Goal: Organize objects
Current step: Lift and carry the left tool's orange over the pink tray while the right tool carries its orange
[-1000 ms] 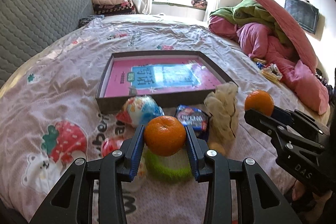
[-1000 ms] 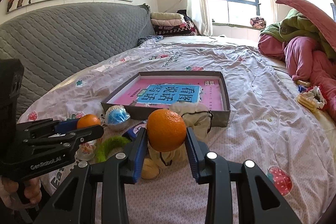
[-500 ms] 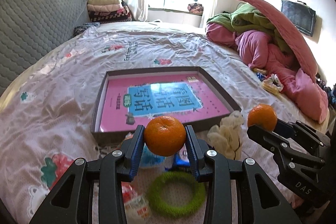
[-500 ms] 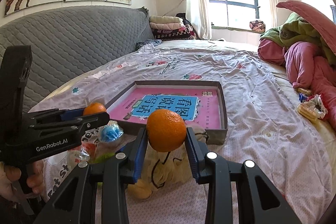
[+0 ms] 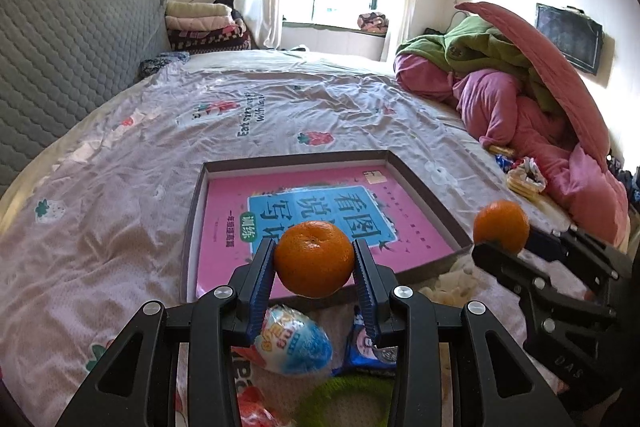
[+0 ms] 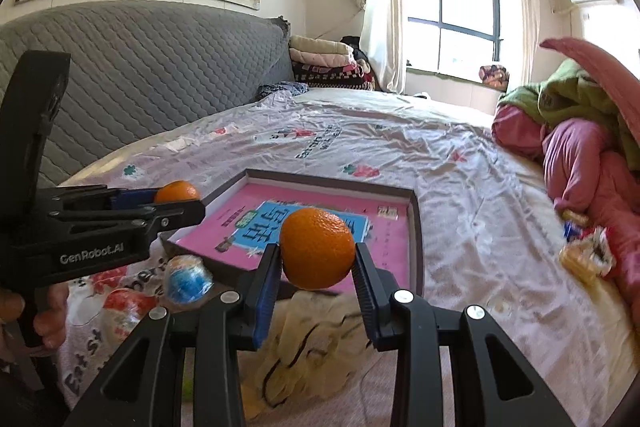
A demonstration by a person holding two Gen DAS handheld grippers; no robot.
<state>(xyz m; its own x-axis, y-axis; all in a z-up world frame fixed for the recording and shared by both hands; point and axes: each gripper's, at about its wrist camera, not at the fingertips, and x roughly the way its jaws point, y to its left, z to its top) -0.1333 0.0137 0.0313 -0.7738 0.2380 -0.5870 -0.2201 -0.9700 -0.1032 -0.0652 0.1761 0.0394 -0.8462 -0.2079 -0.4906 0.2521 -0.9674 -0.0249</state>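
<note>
Left gripper (image 5: 314,263) is clamped on a tangerine (image 5: 313,258), blue pads pressed against both sides of the fruit, held in the air above the near edge of the shallow box (image 5: 192,211). Over on the other side, the right gripper (image 6: 316,263) has its own orange (image 6: 317,254) pinched between its fingers, also aloft, in front of the box's near right corner. From the left camera you can see the right gripper's black frame at the right edge with its fruit peeking over the top; from the right camera the left one shows at the left edge, a hand (image 6: 44,315) wrapped round its handle. Inside the box lies a pink book (image 5: 312,219) with a blue title panel, flat on the bottom. Just below the left gripper, on the bedsheet (image 5: 120,187), sit an egg-shaped wrapped toy (image 5: 294,341) in blue and white, a blue snack packet (image 5: 370,351) beside it, and a green ring (image 5: 348,399) at the bottom edge. Under the right gripper is a cream drawstring pouch (image 6: 312,339), crumpled against the box's front wall. Further out, a heap of pink and green bedding (image 5: 520,99) is piled at the right side of the bed, and a grey quilted headboard (image 6: 140,75) runs along the left.
</note>
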